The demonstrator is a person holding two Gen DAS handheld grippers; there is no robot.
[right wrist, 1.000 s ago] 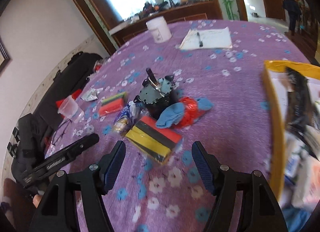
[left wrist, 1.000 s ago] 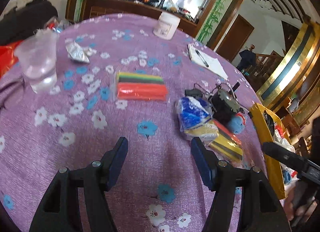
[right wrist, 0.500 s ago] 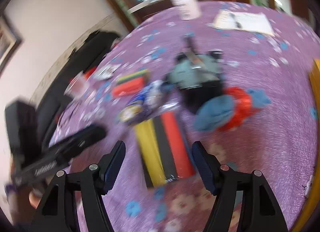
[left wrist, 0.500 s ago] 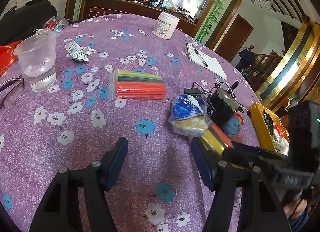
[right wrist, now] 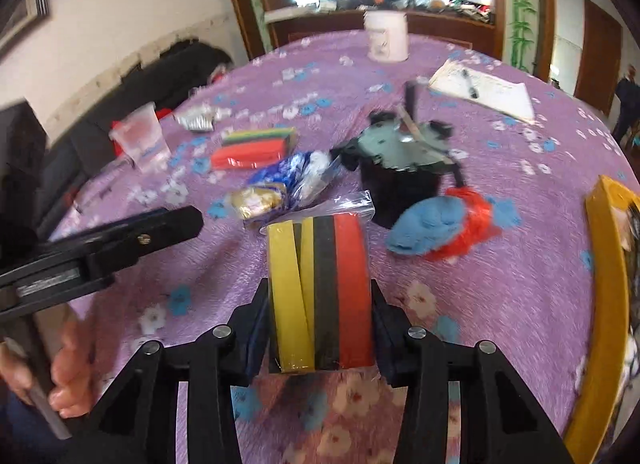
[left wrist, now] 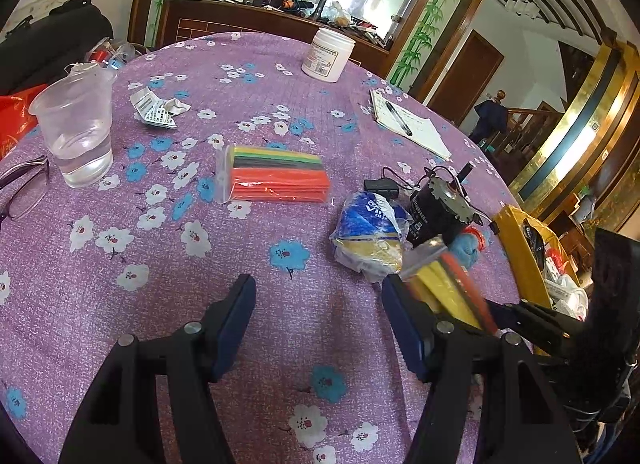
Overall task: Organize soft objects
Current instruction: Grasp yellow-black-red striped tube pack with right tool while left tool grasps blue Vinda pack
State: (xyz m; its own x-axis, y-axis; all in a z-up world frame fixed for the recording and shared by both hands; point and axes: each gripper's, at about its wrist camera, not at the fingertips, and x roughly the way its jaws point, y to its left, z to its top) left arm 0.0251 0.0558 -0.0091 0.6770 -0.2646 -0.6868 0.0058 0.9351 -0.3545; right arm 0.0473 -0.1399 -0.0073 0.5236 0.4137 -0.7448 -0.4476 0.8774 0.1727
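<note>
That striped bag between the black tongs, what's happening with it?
A person is tidying soft things on a flowered table with two hand-held grippers. The right gripper has closed on the striped bag, a clear pack of yellow, black and red foam strips. The left gripper is open and empty above the cloth. A second strip pack, a blue wrapper and a blue-and-red plush lie on the table.

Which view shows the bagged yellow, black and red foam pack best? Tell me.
The right wrist view: the foam pack fills the centre, clamped between the right hand-held gripper fingers, stripes clear. The left wrist view shows only a blurred sliver of it, partly behind the left hand-held gripper.
</note>
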